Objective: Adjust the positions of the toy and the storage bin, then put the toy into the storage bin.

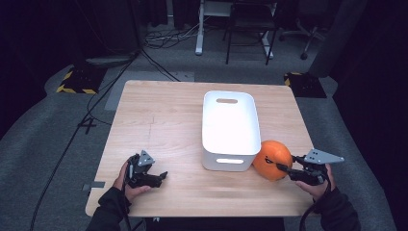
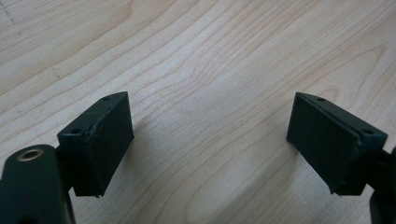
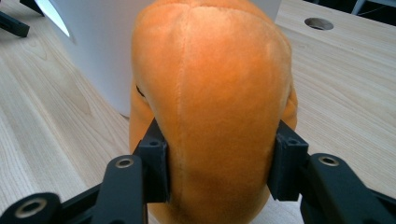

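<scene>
An orange plush ball [image 1: 272, 160] sits on the wooden table [image 1: 163, 120], touching the right side of the white bin [image 1: 230, 129]. My right gripper [image 1: 275, 164] is shut on the plush ball [image 3: 212, 107]: both jaws press into its sides and dent the fabric. My left gripper [image 1: 161, 176] rests low over the table near the front left edge. Its jaws stand wide apart, open over bare wood [image 2: 210, 93], with nothing between them.
The white bin stands upside down at the table's middle, a handle slot in each short end. The white wall [image 3: 100, 51] of the bin rises just behind the ball. A round hole [image 3: 318, 23] is cut in the tabletop. Chairs and cables lie on the floor beyond.
</scene>
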A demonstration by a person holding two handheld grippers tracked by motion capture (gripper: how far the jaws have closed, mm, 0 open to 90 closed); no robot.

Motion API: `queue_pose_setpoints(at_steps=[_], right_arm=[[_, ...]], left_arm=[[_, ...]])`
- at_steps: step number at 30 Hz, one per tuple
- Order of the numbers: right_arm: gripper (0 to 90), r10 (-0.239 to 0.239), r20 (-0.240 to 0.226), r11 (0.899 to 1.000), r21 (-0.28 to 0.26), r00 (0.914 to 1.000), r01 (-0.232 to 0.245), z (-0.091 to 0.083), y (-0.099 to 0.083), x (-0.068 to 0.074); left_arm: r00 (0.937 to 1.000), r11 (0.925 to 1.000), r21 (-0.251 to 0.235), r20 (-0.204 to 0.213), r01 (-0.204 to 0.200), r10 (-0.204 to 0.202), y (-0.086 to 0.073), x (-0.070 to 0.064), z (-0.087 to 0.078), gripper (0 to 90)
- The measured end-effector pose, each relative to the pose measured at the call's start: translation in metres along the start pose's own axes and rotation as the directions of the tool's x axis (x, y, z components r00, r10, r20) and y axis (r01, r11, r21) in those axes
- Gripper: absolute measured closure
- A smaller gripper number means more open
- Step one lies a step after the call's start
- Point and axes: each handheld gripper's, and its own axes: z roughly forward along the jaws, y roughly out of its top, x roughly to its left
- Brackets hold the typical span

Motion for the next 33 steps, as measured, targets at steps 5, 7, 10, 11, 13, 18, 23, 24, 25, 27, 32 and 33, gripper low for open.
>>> queue_pose_setpoints(at_steps=[5, 7, 10, 11, 13, 18, 23, 24, 25, 27, 32, 33], right_arm=[[51.0, 0.002, -0.008, 1.000, -0.006, 1.0000, -0.002, 0.000, 0.000, -0.001], [51.1, 0.009, -0.014, 1.000, -0.011, 0.9999, -0.009, 0.000, 0.000, -0.001], [51.7, 0.001, -0.011, 1.000, -0.014, 0.9999, -0.001, -0.001, 0.000, 0.000], [51.9, -0.005, -0.010, 1.000, -0.016, 0.9999, 0.005, -0.002, 0.000, 0.000], [52.7, -0.012, -0.007, 1.000, -0.017, 0.9999, 0.012, -0.003, 0.000, 0.001], [54.7, -0.019, 0.022, 0.999, -0.030, 0.9996, 0.020, -0.008, 0.000, 0.004], [55.8, -0.026, 0.038, 0.999, -0.046, 0.9989, 0.027, -0.013, 0.000, 0.003], [55.8, -0.025, 0.040, 0.999, -0.048, 0.9989, 0.027, -0.014, 0.001, 0.004], [56.1, -0.032, 0.043, 0.998, -0.059, 0.9985, 0.035, -0.015, 0.002, 0.004], [56.1, -0.033, 0.045, 0.998, -0.059, 0.9984, 0.036, -0.016, 0.003, 0.004], [56.1, -0.016, 0.070, 0.996, -0.085, 0.9975, 0.021, -0.019, 0.010, -0.001], [56.1, -0.016, 0.070, 0.996, -0.085, 0.9975, 0.021, -0.019, 0.010, -0.001]], left_arm=[[1.0000, 1.0000, 0.000, -0.003, 0.000, 0.000, 0.000, 0.000, 0.000, 14.8], [1.0000, 1.0000, 0.000, -0.003, 0.000, 0.000, 0.000, 0.000, 0.000, 14.8], [1.0000, 1.0000, 0.000, -0.004, 0.000, 0.000, 0.000, 0.000, 0.000, 14.8], [1.0000, 1.0000, 0.000, -0.003, 0.000, 0.000, 0.000, 0.000, 0.000, 14.8], [1.0000, 1.0000, 0.000, -0.003, 0.000, 0.000, 0.000, 0.000, 0.000, 14.8], [1.0000, 1.0000, -0.001, -0.006, -0.005, 0.005, 0.000, 0.000, 0.000, 14.8], [1.0000, 1.0000, -0.001, -0.002, 0.004, -0.004, 0.000, 0.000, 0.001, 14.8], [1.0000, 1.0000, -0.001, -0.006, 0.004, -0.004, 0.000, 0.000, 0.001, 14.8], [0.9999, 0.9999, 0.000, -0.004, 0.010, -0.010, 0.000, -0.001, 0.001, 14.8], [1.0000, 1.0000, -0.002, -0.006, 0.005, -0.005, 0.001, 0.000, 0.001, 14.7], [1.0000, 1.0000, -0.002, -0.006, 0.005, -0.005, 0.001, 0.000, 0.001, 14.8], [1.0000, 1.0000, -0.002, -0.006, 0.005, -0.005, 0.001, 0.000, 0.001, 14.8]])
